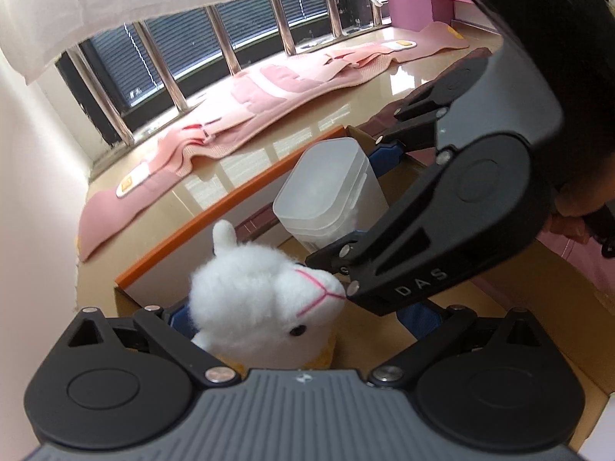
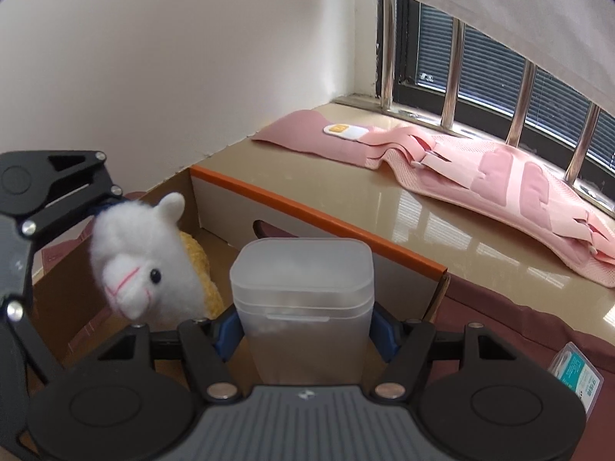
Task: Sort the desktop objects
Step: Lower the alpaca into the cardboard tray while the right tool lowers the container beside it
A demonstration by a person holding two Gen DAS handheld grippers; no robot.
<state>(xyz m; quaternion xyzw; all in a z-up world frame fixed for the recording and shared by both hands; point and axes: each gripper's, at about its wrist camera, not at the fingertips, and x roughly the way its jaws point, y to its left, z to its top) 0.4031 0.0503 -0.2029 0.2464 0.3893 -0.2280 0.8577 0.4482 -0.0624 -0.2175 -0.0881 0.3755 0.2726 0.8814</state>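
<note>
Two hand-held grippers, both tilted steeply down into an open cardboard box (image 2: pixel 215 196) with an orange-edged flap, set beside a glossy beige window ledge (image 2: pixel 442 211). Left gripper (image 1: pixel 303 322) low over the box floor, blue pads spread wide, with a white plush alpaca (image 1: pixel 265 303) standing between them; left pad half hidden behind the fur, right pad apparently clear of it, so cannot tell whether clamped or merely straddling the toy. Seen from the right wrist, the same alpaca (image 2: pixel 146 265) upright in the box's left part, yellow body behind the white head, with the left gripper's black linkage reaching in from the frame's left edge. Right gripper (image 2: pixel 303 326) clamped on a frosted plastic container (image 2: pixel 303 292) with a lid, blue pads pressed flat against its two side walls, container upright between them (base hidden behind the gripper body, so resting or lifted cannot be told). From the left wrist, that container (image 1: pixel 330 192) just beyond the alpaca's head, the right gripper's arm crossing in from the upper right, close to the toy's snout. Pink fabric belt (image 2: pixel 480 169) sprawled along the ledge under the barred window.
</note>
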